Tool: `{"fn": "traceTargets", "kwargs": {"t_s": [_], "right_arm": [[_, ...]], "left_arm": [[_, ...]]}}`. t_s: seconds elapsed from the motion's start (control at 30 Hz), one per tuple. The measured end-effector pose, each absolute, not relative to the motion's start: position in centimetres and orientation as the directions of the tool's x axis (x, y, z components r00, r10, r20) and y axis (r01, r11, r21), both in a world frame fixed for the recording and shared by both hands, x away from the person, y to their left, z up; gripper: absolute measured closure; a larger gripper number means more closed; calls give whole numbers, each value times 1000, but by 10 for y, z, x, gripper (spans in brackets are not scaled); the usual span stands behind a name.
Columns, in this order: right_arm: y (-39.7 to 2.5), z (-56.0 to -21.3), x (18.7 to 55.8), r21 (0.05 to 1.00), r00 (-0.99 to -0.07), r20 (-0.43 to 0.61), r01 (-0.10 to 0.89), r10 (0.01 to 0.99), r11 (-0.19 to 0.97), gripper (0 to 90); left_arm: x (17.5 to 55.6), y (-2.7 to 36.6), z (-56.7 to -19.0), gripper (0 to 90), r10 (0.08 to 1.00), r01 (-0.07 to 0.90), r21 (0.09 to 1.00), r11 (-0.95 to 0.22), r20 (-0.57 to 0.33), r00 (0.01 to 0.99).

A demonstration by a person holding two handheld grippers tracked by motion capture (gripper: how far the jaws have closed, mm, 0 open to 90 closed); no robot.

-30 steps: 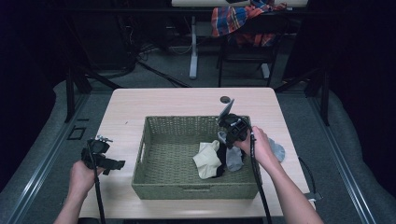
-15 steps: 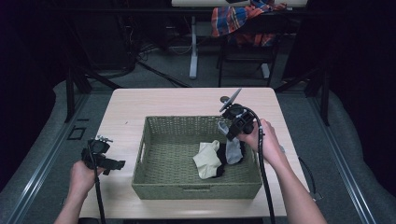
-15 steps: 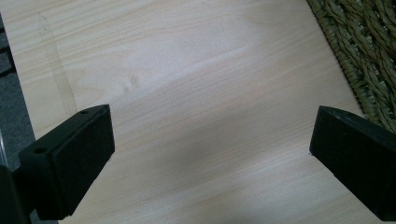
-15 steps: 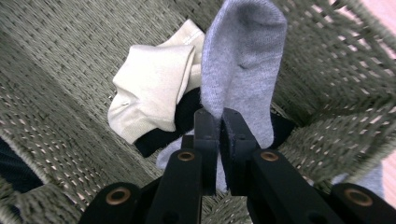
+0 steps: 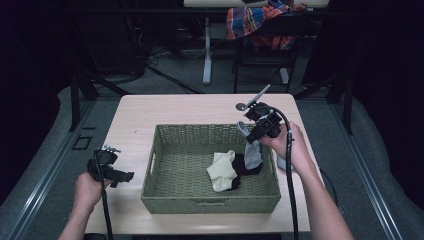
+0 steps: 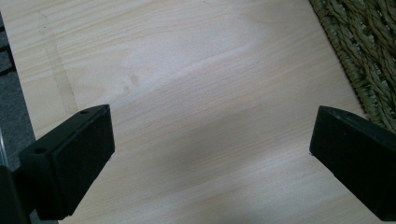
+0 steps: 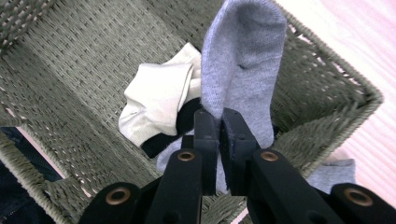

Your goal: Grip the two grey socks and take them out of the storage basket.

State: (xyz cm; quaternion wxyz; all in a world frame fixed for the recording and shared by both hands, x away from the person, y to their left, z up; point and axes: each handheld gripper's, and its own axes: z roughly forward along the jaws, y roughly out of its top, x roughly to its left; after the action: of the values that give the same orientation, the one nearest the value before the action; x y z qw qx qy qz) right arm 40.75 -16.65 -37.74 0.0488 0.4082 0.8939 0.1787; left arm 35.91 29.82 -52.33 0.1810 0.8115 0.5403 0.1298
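A grey sock [image 5: 252,150] [image 7: 243,70] hangs over the right side of the green woven basket [image 5: 165,197] [image 7: 65,60], pinched in my right gripper [image 5: 251,134] [image 7: 219,126], whose jaws are shut on it. A cream sock [image 5: 221,171] [image 7: 156,95] and a black sock [image 5: 242,165] [image 7: 187,119] lie on the basket floor beneath. My left gripper [image 5: 117,176] [image 6: 210,154] stands open above bare wood at the table's left, left of the basket [image 6: 369,51], with nothing between its jaws.
Another grey sock [image 5: 281,163] [image 7: 329,170] lies on the wooden table [image 5: 185,107] right of the basket, partly under the right hand. A small dark disc [image 5: 240,106] sits near the table's far edge. Chairs and a plaid cloth [image 5: 255,20] stand behind.
My right gripper has risen and drawn back toward the basket's far right corner, lifting the grey sock up off the pile. The left gripper has stayed put.
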Motion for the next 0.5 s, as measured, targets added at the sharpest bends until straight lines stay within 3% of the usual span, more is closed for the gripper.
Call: {"fn": "traceTargets", "kwargs": {"t_s": [0.5], "right_arm": [[-182, -355, 402, 424, -650, 72, 706, 756, 567, 860]], "left_arm": [[359, 298, -523, 1, 923, 831, 430, -353, 12, 386]]}}
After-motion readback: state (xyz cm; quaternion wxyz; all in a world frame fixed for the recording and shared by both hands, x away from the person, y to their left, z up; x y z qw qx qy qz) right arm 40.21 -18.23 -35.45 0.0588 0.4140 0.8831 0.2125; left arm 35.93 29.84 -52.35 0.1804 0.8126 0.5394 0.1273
